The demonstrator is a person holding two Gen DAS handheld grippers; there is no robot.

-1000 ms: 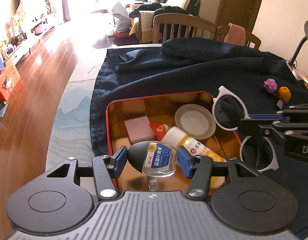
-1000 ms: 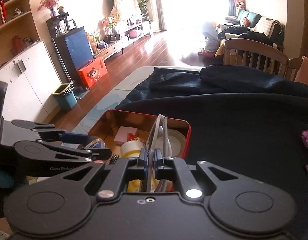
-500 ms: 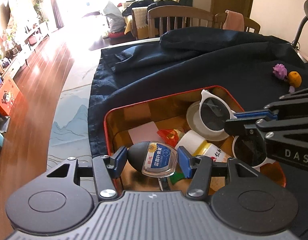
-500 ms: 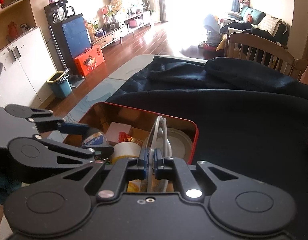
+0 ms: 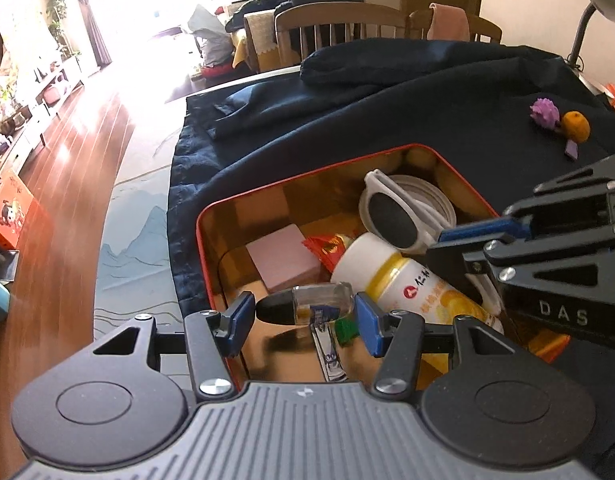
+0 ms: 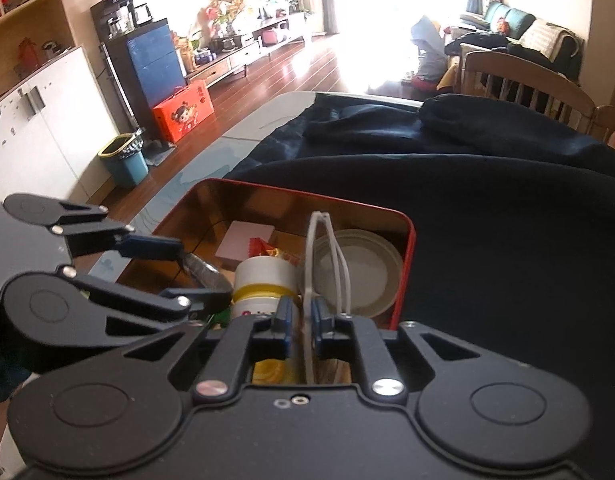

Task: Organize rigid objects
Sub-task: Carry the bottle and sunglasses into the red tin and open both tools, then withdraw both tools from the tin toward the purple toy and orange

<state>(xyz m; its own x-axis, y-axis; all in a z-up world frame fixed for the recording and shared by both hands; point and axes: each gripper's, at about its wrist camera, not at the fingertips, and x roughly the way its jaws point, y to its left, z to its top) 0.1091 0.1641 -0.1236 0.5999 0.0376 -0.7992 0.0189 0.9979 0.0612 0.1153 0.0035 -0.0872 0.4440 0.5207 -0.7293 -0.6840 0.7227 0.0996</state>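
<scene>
The white sunglasses [image 6: 325,264] stand on edge inside the red tin [image 5: 203,240], over the white lid [image 6: 367,268] at its far end and beside the yellow-and-white bottle [image 5: 403,280]. The right tongs [image 6: 303,322] are opening around their frame: in the right wrist view the thin frame runs between the blue pads with a gap on the left side and sits close against the right pad, so the grip looks released or nearly so. This reads as the drop-off step for the glasses.

The left tongs [image 5: 303,316] hang low over the near end of the tin, half spread and pinching a small clear bottle [image 5: 307,308] with a dark cap by its two ends. Under it lie a nail clipper [image 5: 327,352], a pink block [image 5: 283,256] and a red wrapper [image 5: 327,246].

Next, the right tongs likely need to spread further and lift straight away without dragging the frame. The left tongs then probably have to lower the bottle into the bare near-left part and let go. A purple toy [image 5: 545,114] and an orange one [image 5: 575,126] wait on the dark cloth [image 5: 387,120] covering the surface.
</scene>
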